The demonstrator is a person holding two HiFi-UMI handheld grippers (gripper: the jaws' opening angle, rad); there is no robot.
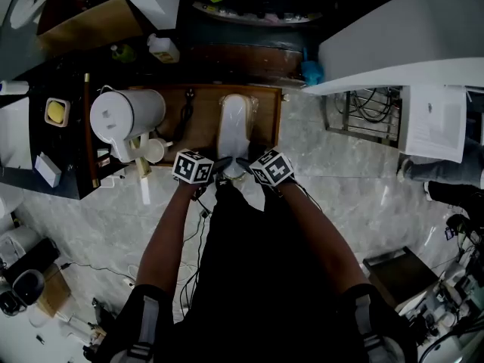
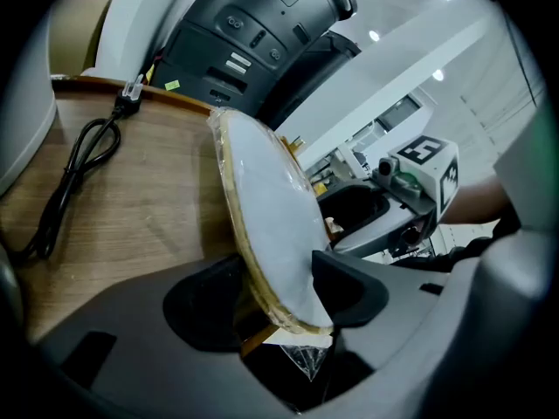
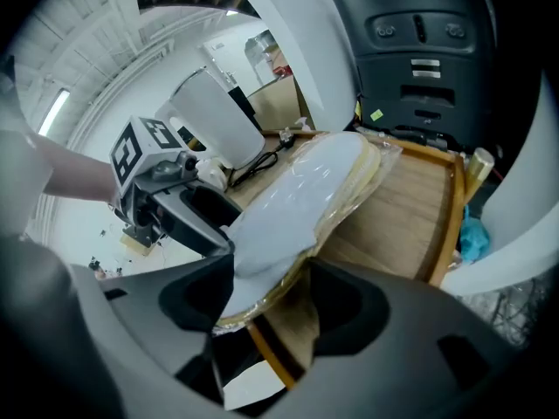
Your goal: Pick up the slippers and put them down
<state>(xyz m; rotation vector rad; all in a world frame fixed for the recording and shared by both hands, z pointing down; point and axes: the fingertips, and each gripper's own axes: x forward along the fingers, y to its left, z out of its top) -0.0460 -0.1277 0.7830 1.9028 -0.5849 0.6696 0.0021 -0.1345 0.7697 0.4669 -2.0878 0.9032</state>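
Note:
A white pair of slippers in clear plastic wrap lies lengthwise on a small wooden table, heel end hanging over the near edge. My left gripper and right gripper meet at that heel from either side. In the left gripper view the heel stands between the wide jaws of the left gripper; one pad touches the white top and a gap shows on the sole side. The right gripper likewise straddles the heel, with wood visible between the sole and its far jaw.
A white jug and a cup stand left of the table. A black cable lies on the wood. A dark counter with small items is further left. A large white and black machine rises behind the table.

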